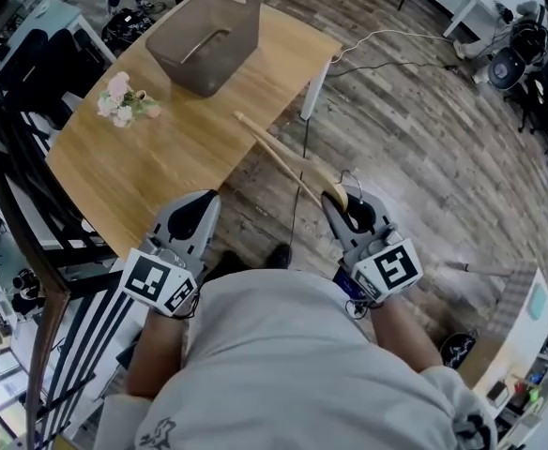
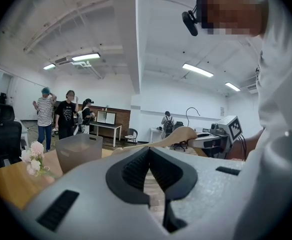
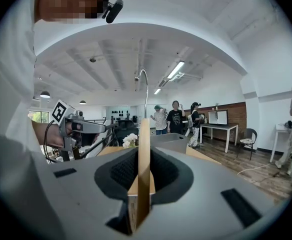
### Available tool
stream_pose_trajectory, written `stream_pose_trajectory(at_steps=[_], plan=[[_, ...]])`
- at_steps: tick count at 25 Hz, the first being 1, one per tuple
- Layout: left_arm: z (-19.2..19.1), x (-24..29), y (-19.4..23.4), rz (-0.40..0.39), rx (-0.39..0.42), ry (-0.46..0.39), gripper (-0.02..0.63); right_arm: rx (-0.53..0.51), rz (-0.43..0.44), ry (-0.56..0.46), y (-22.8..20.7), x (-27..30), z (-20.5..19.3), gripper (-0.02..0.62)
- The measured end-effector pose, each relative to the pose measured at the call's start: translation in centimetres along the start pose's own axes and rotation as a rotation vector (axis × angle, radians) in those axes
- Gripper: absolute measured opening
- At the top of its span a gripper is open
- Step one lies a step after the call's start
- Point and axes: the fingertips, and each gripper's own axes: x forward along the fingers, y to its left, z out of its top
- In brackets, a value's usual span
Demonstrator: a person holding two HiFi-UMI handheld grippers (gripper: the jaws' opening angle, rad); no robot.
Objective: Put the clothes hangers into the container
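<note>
A wooden clothes hanger (image 1: 288,157) with a metal hook (image 3: 145,86) sticks out from my right gripper (image 1: 338,200), which is shut on it. The hanger reaches up and left over the corner of the wooden table (image 1: 161,162). In the right gripper view the hanger (image 3: 144,169) stands edge-on between the pads of the right gripper (image 3: 143,151). The brownish container (image 1: 204,40) sits at the table's far end with nothing visible inside. My left gripper (image 1: 199,202) hovers at the table's near edge. Seen in its own view, the left gripper (image 2: 148,151) is shut and holds nothing.
A small bunch of pink and white flowers (image 1: 124,101) lies on the table left of the container. Dark railings (image 1: 30,204) run along the left. A cable (image 1: 387,45) trails over the wooden floor. Several people (image 2: 61,116) stand far off near desks and chairs.
</note>
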Motion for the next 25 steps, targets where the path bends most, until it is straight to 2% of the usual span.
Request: stream_pose_trajectory(at_steps=[7,14,25], plan=[[0.3,1.3,1.6,0.021,-0.009,-0.003,0.006,0.01,0.022,0.01,-1.1,1.7,-0.1,0.061],[0.8,3.5,4.4,0.008,-0.011,-0.01,0.006,0.011,0.029,0.012,-2.6,5.2,0.8,0.061],[3.0,4.2,13.1,0.047,-0.011,-0.041,0.006,0.001,0.055,-0.006,-4.2,14.7,4.1,0.061]])
